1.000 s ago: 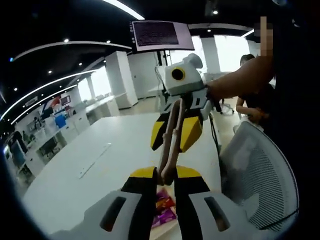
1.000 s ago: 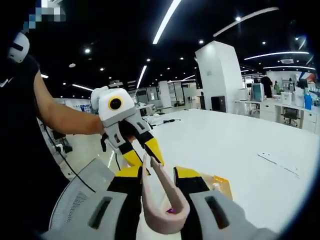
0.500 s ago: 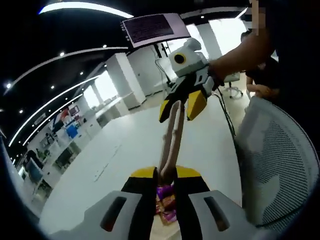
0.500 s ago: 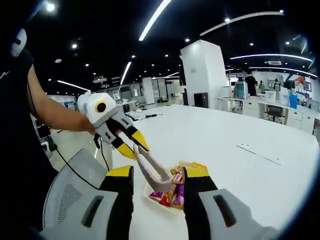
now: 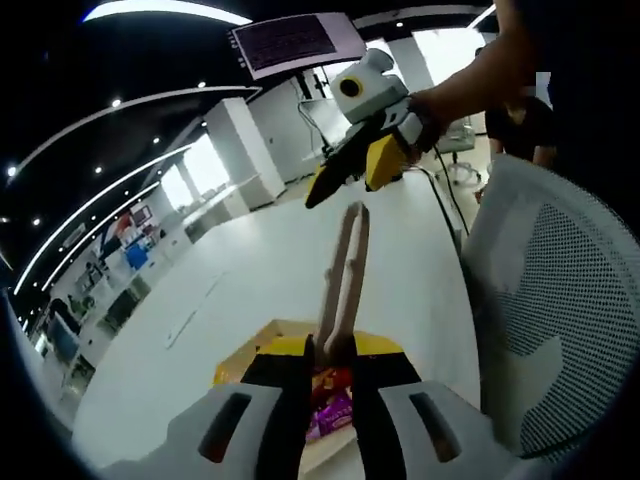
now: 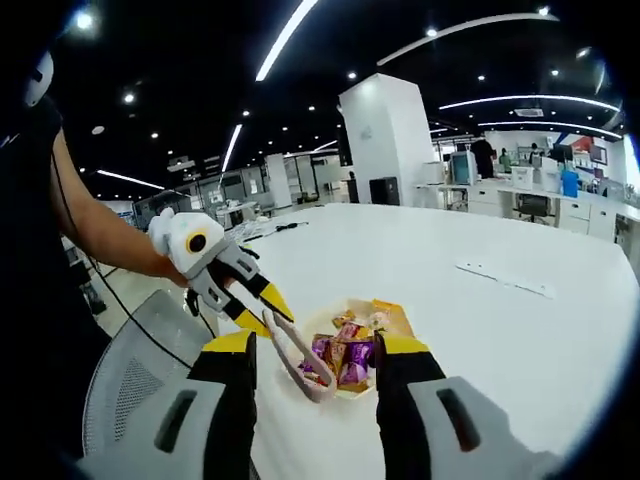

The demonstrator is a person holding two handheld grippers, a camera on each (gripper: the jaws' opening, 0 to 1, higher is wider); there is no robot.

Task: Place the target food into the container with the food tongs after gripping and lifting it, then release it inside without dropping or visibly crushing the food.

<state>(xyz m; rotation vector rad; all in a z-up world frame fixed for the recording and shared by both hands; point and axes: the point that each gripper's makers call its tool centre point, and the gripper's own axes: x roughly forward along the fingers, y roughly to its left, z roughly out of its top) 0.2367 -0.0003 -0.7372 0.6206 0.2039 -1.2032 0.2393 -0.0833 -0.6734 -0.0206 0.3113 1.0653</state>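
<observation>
Pink food tongs (image 5: 345, 268) stand up between my left gripper's (image 5: 333, 350) yellow jaws, which are shut on their lower end. Under them lies a shallow yellow-rimmed tray (image 5: 240, 358) of wrapped candies (image 5: 330, 408). My right gripper (image 5: 352, 183) hovers beyond the tongs' tips, apart from them. In the right gripper view my right gripper (image 6: 320, 345) is open, its jaws wide on either side of the tray (image 6: 392, 318) and candies (image 6: 345, 352). The left gripper (image 6: 262, 312) comes in from the left holding the tongs (image 6: 300, 365), whose curved end hangs over the near edge of the tray.
The tray sits near the edge of a long white table (image 6: 500, 330) that carries a thin flat strip (image 6: 500, 280). A grey mesh chair (image 5: 540, 300) stands beside the table edge. A person's arms hold both grippers. Desks and a pillar lie far behind.
My right gripper let go of the tongs' curved end, opened wide and drew back. The tongs stay in the left gripper, which has lowered them toward the tray.
</observation>
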